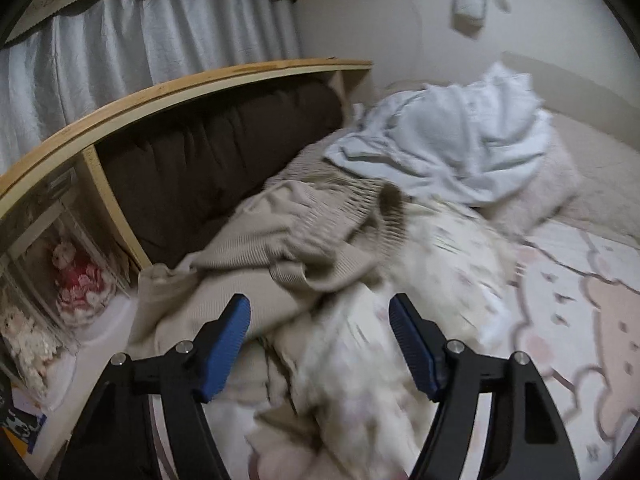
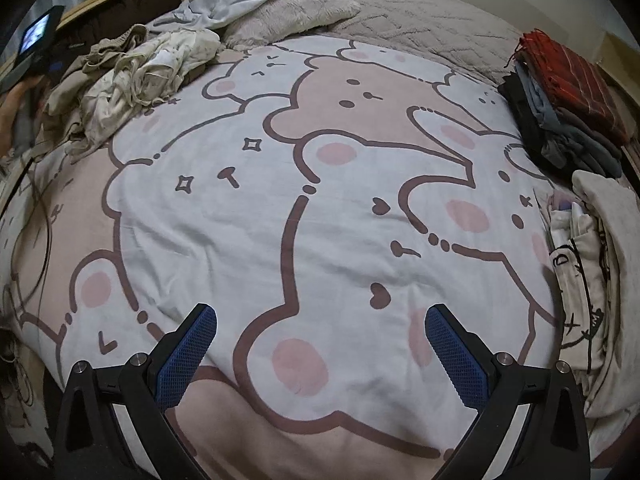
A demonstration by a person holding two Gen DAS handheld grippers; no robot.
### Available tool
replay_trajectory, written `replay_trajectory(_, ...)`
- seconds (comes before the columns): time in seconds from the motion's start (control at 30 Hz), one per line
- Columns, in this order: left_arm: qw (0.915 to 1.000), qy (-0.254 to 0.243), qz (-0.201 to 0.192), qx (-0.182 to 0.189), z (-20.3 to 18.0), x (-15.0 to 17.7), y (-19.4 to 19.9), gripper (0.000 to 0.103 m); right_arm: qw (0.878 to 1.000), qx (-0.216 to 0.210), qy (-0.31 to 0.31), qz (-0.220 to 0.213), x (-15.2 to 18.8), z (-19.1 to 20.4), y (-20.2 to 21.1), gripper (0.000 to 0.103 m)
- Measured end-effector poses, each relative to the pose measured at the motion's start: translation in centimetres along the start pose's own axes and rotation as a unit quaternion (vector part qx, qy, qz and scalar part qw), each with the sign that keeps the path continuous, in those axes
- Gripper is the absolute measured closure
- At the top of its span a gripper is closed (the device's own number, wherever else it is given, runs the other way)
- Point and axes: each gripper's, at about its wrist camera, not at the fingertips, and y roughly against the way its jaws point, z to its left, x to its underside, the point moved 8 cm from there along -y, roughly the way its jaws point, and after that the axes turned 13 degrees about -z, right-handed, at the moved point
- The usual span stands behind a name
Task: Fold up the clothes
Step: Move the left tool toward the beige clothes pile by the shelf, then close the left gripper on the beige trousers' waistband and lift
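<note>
My left gripper (image 1: 320, 304) hangs open over a heap of unfolded clothes. A beige ribbed knit garment (image 1: 288, 232) lies just ahead of its fingers. A blurred cream printed garment (image 1: 400, 320) runs under and between them, and the pads do not press on it. Further back lies a crumpled pale blue garment (image 1: 452, 140). My right gripper (image 2: 320, 314) stands open above the bare bear-print bedspread (image 2: 304, 184), with nothing between its fingers. The same heap of clothes (image 2: 132, 76) sits at that view's upper left. A folded stack (image 2: 568, 108) topped by a red plaid piece rests at the right edge.
A wooden headboard shelf (image 1: 192, 92) holding a brown cushion (image 1: 208, 160) borders the bed, with a grey curtain (image 1: 140, 48) behind. A fluffy pillow (image 2: 296, 8) lies at the bed's head. Folded cream garments (image 2: 592, 260) sit at the right. A small lit screen (image 2: 36, 36) shows at the far left.
</note>
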Motion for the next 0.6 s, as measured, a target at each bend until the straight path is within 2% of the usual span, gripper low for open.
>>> replay_trajectory(0.2, 0.9972, -0.036, 0.028, -0.059, 0.4, -0.5, -6.2, 0.031, 1.0, 0.014, -0.003, 0.021, -0.2, -1.2, -1.5, 0.0)
replay_trajectory(0.3, 0.9951, -0.045, 0.049, -0.074, 1.2, 0.0, -8.1, 0.029, 1.0, 0.017, -0.002, 0.026, -0.4, -1.4, -2.0, 0.0)
replay_trajectory(0.43, 0.9944, -0.009, 0.051, -0.093, 3.6, 0.4, -8.6, 0.029, 0.999, 0.012, 0.001, 0.031, -0.7, -1.3, -2.6, 0.0)
replay_trajectory(0.6, 0.9924, 0.048, 0.005, -0.113, 6.9, -0.2, -7.4, 0.03, 0.999, 0.006, 0.007, 0.039, -0.6, -0.7, -3.2, 0.0)
